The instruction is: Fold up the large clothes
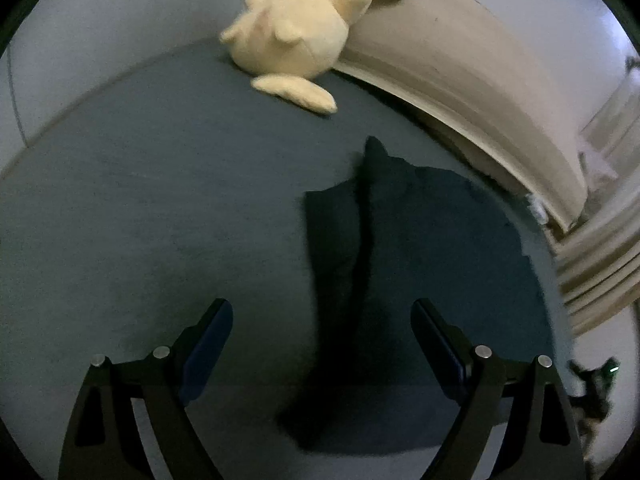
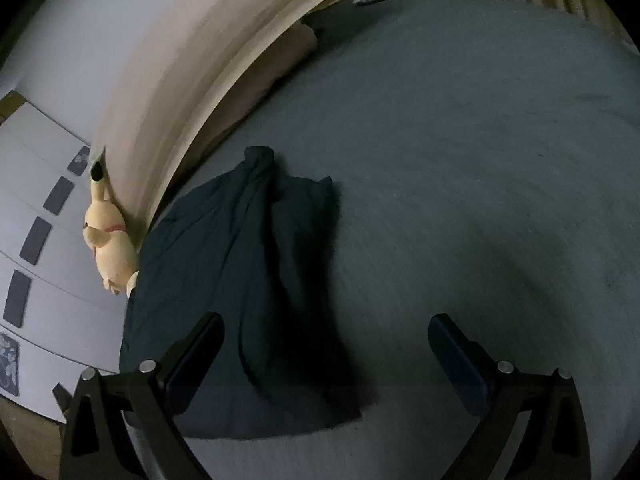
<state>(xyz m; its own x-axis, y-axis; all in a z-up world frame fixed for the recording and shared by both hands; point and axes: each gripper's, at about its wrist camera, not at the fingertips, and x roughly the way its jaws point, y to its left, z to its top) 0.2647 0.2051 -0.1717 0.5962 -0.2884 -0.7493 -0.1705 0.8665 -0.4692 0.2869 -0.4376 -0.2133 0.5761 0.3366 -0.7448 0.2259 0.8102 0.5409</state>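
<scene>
Navy garment (image 1: 400, 280), rumpled, lying on blue-grey bedsheet (image 1: 160, 200) near beige headboard (image 1: 460, 80); left gripper (image 1: 322, 344) and right gripper (image 2: 326, 364) both spread apart, holding nothing; yellow plush toy (image 1: 300, 28) beyond.

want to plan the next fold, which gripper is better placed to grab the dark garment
Left, narrowly. The left gripper is open with the garment's raised fold centred between its fingers. The right gripper is also open, but the garment lies off toward its left finger.
</scene>
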